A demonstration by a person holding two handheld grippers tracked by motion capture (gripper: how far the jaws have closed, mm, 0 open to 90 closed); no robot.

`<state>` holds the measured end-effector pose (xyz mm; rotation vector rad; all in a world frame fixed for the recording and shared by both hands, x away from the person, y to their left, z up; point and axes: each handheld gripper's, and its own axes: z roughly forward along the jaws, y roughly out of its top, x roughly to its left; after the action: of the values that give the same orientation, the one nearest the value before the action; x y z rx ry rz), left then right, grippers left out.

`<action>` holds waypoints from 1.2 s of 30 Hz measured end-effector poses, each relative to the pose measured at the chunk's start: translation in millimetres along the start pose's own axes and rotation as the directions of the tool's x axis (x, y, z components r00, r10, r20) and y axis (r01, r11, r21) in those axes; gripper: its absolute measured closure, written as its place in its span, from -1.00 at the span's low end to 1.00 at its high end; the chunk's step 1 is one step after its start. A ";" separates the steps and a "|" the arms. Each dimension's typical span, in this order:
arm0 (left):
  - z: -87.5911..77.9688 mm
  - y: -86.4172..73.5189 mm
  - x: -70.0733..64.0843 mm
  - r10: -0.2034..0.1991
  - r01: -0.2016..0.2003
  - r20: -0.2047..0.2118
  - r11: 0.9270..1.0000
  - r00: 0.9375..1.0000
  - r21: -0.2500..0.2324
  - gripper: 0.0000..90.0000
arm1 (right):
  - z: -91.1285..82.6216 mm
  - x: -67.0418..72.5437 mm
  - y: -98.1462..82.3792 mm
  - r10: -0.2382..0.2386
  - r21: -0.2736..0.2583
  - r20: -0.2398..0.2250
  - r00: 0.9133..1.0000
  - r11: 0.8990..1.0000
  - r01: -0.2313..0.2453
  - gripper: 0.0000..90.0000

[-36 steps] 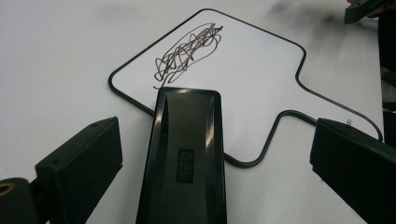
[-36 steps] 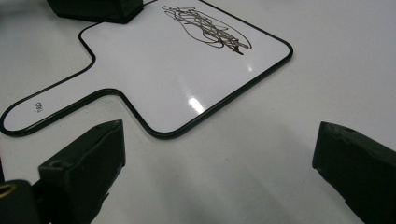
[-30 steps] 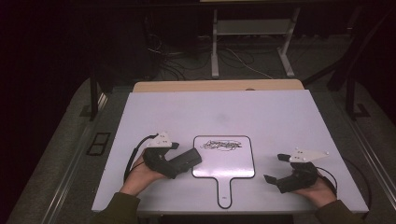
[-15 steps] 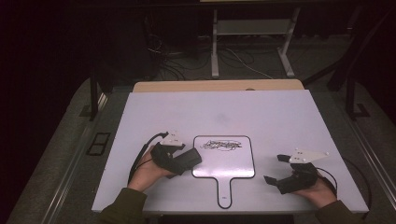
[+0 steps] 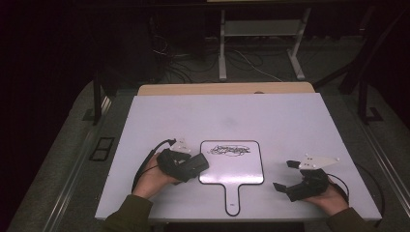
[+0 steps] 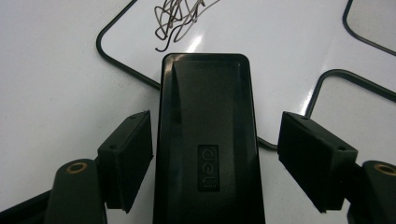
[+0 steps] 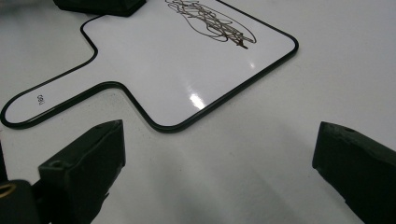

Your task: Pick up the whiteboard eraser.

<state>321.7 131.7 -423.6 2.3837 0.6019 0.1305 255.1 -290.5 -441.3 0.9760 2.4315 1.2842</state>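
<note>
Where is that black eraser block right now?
In the left gripper view the black eraser lies between the left gripper's jaws, at the left edge of the paddle-shaped whiteboard, below its scribble.

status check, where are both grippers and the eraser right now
Left gripper jaws just been closing around the black eraser, a small gap each side. Right gripper open, resting on table. Scribble on whiteboard paddle not yet wiped. Nothing in the way.

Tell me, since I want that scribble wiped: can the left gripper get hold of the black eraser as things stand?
Probably yes. The black eraser already lies between the left gripper's jaws, which have just been closing, with small gaps on both sides. Nothing blocks them; the scribble lies just beyond.
</note>
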 end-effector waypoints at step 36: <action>3.5 -7.9 9.4 -0.025 0.023 0.025 0.998 0.999 0.066 -0.15 | 2.8 2.0 -0.9 -0.015 0.020 0.001 1.000 1.000 0.015 -0.97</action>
<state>327.8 139.3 -431.9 2.4368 0.6318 0.0706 254.5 -287.7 -443.4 0.9608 2.4502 1.2566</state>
